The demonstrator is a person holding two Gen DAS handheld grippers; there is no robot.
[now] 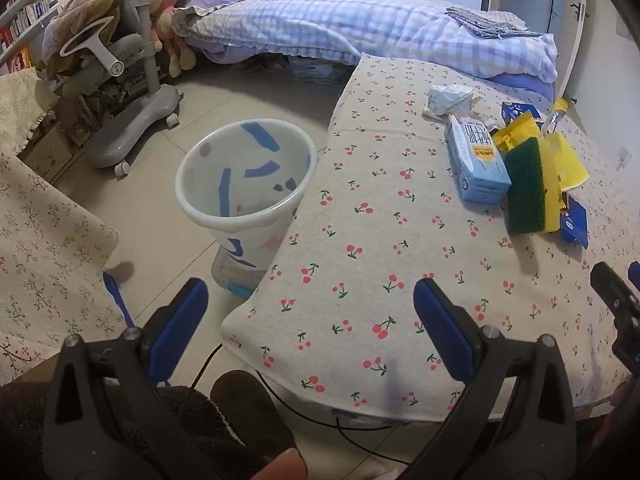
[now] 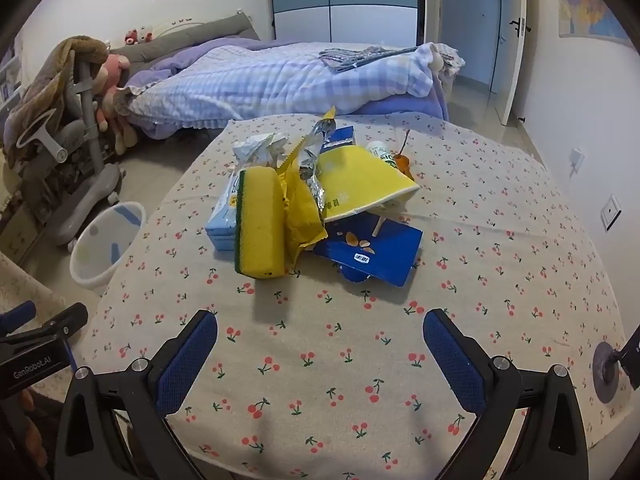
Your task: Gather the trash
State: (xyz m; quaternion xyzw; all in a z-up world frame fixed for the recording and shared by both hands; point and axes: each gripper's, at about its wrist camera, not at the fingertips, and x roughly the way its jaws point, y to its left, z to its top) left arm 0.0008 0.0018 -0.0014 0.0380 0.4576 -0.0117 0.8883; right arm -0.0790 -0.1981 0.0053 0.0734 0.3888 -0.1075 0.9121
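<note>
- Left gripper [image 1: 311,312]: fingers [image 1: 438,326] spread wide, nothing btwn them; hangs over near-left edge of the surface [image 1: 360,216], tilted down.
- Right gripper [image 2: 320,354]: fingers [image 2: 452,354] also spread wide, empty, over near part of the cherry-print cloth, aimed at the trash heap.
- Trash sits in one heap mid-surface, well apart from both grippers.
- Sponge [image 2: 260,220], yellow w/ green scrub side, stands on edge at front of heap, touching light-blue carton [image 2: 219,220] just beside it.
- Yellow wrapper [image 2: 302,208] w/ foil lining leans btwn sponge and yellow paper cup [image 2: 360,180]; cup lies tipped on its side.
- Flat dark-blue packet [image 2: 376,258] lies under cup's rim, a few shell bits on it.
- Crumpled white paper [image 2: 256,146] at back of heap; small white bottle [image 2: 380,152] behind cup.
- Bin [image 1: 244,172], white w/ blue patches, stands on the floor touching surface's left edge; looks empty.
- Bed [image 1: 360,24] w/ checked quilt behind.
</note>
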